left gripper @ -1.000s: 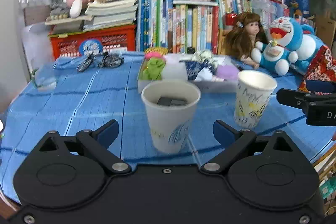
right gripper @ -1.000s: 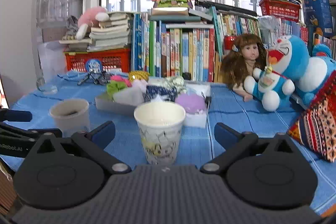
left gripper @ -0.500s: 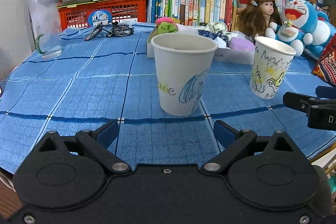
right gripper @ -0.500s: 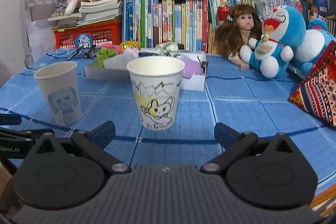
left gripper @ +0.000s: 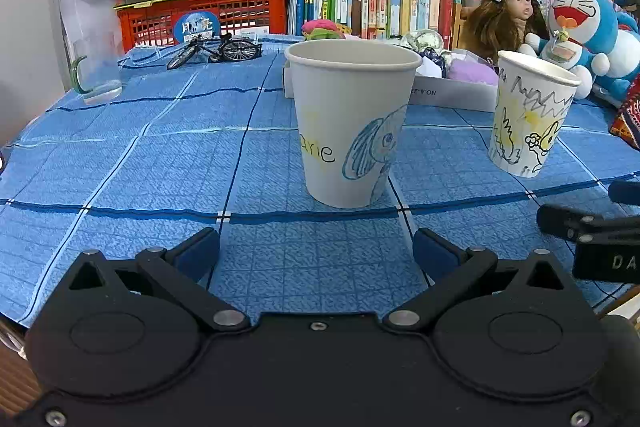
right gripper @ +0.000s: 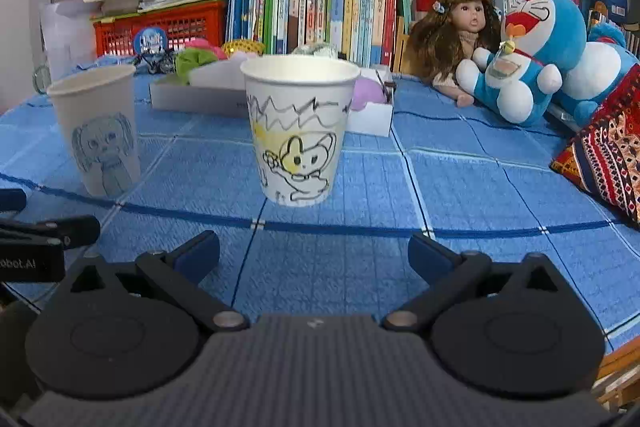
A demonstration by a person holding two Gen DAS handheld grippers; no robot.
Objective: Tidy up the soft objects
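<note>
Tabletop (left gripper: pixel 140 163) under a blue checked cloth. Along its far edge: row of upright books (right gripper: pixel 320 7), red crate (left gripper: pixel 208 13), blue-and-white plush cat (right gripper: pixel 528 59), long-haired doll (right gripper: pixel 452 31).

Grey shallow tray (right gripper: pixel 200 97) sits mid-table behind both cups; the soft objects lie in it: green piece (right gripper: pixel 192 61), pink piece (right gripper: pixel 204 45), purple piece (right gripper: pixel 366 93).

Two paper cups stand upright, well apart. Cup with blue drawing (left gripper: pixel 352 123) is straight ahead of the left gripper (left gripper: pixel 316 255); cup with yellow drawing (right gripper: pixel 300 127) is straight ahead of the right gripper (right gripper: pixel 314 253).

Left fingers (left gripper: pixel 196 253): opening, spread wide, nothing between them. Right fingers (right gripper: pixel 198 253): spread wide, empty. Both grippers low over the near cloth, short of the cups.
</note>
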